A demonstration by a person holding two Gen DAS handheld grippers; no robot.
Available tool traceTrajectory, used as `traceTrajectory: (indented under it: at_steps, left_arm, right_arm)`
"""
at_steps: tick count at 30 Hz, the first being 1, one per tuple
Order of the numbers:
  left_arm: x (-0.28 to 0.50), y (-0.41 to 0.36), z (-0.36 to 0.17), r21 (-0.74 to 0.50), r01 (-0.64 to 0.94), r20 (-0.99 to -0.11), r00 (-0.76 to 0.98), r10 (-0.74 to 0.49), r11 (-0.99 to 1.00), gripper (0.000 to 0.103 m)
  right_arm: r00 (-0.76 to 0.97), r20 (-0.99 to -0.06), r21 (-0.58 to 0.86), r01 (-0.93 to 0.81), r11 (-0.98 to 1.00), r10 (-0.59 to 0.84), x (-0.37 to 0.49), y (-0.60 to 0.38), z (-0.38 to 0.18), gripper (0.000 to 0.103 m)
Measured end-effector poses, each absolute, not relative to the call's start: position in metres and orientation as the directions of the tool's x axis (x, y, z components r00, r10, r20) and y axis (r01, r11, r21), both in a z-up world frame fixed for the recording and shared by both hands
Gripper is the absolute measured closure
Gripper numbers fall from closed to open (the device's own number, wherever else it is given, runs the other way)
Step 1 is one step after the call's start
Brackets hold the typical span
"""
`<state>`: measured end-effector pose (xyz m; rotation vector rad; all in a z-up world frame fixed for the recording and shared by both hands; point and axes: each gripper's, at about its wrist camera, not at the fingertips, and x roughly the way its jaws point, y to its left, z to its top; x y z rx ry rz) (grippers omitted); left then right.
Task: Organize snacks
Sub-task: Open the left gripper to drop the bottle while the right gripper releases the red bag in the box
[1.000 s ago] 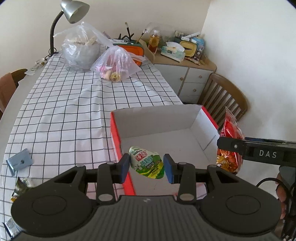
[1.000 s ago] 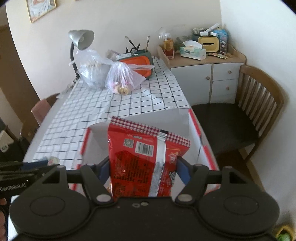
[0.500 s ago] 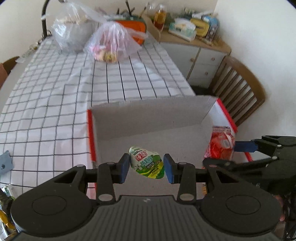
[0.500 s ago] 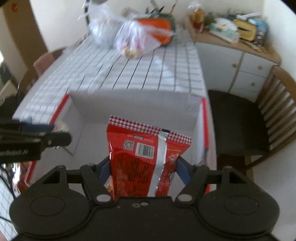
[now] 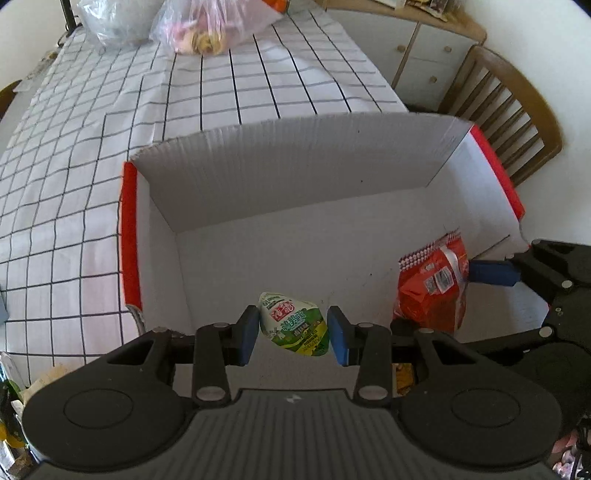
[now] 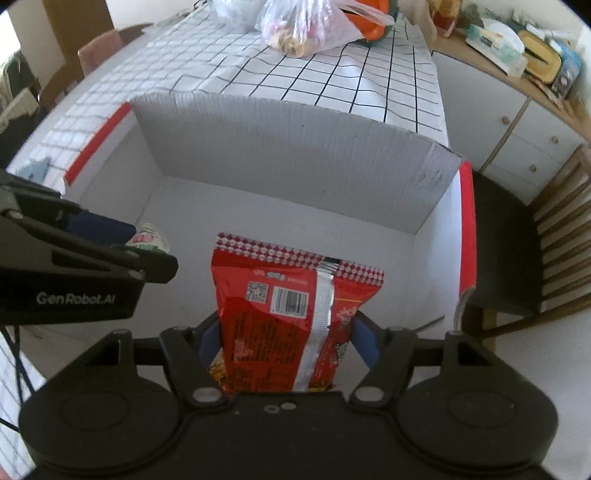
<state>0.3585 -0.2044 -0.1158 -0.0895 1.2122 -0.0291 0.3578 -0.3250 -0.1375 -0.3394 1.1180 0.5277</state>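
Observation:
A shallow cardboard box (image 5: pixel 295 155) (image 6: pixel 295 136), white inside with red outer sides, lies on the checked tablecloth. My left gripper (image 5: pixel 293 334) is shut on a small green and white snack pack (image 5: pixel 293 323) and hangs over the box's near left part. My right gripper (image 6: pixel 288 332) is shut on a red snack bag (image 6: pixel 291 314), held upright over the box floor. In the left wrist view the red snack bag (image 5: pixel 432 288) and the right gripper's blue pad show at the right. In the right wrist view the left gripper's arm (image 6: pixel 74 258) and the green and white snack pack (image 6: pixel 149 238) show at the left.
Two clear plastic bags with goods (image 5: pixel 207 26) (image 6: pixel 303 26) sit at the table's far end. A wooden chair (image 5: pixel 509 107) (image 6: pixel 554 240) stands to the right of the box, with a white drawer cabinet (image 6: pixel 517 122) behind it. Small wrappers lie at the table's near left edge (image 5: pixel 11 398).
Both grippers have come down and tilted steeply over the box, each keeping hold of its snack. The box interior now fills both views, and the lamp has left the frame.

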Motion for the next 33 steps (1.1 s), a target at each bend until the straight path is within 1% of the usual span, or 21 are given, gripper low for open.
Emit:
traceTrajectory:
  at_steps: [6,8,9,12,16,25,33]
  left_arm:
    - [0.361,-0.207,-0.124,-0.061,-0.025,-0.945,0.324,-0.050,0.998,0.062]
    - [0.362,-0.206,-0.123,-0.060,-0.026,-0.944,0.327,-0.048,0.998,0.062]
    - [0.361,-0.205,-0.123,-0.062,-0.027,-0.943,0.328,-0.050,0.998,0.061]
    - [0.360,-0.204,-0.121,-0.072,-0.032,-0.939,0.339,-0.057,0.997,0.052]
    - [0.355,-0.201,-0.112,-0.095,-0.031,-0.925,0.372,-0.077,0.995,0.052]
    - [0.323,-0.190,-0.078,-0.149,-0.025,-0.869,0.480,-0.119,0.988,0.051]
    - [0.280,-0.175,-0.040,-0.156,0.000,-0.800,0.587,-0.126,0.988,0.050]
  right_arm:
    - [0.327,-0.916,-0.002,-0.578,0.816,0.230,0.360,-0.323,-0.140,0.031]
    - [0.342,-0.909,-0.007,-0.580,0.814,0.236,0.359,-0.324,-0.138,0.029]
    - [0.346,-0.907,-0.007,-0.583,0.812,0.241,0.359,-0.324,-0.138,0.029]
    - [0.348,-0.902,0.002,-0.588,0.809,0.255,0.357,-0.326,-0.135,0.027]
    - [0.361,-0.889,0.026,-0.577,0.816,0.283,0.354,-0.332,-0.125,0.026]
    - [0.424,-0.821,0.095,-0.560,0.823,0.383,0.331,-0.345,-0.083,0.022]
    - [0.490,-0.759,0.122,-0.539,0.833,0.429,0.302,-0.344,-0.050,0.020]
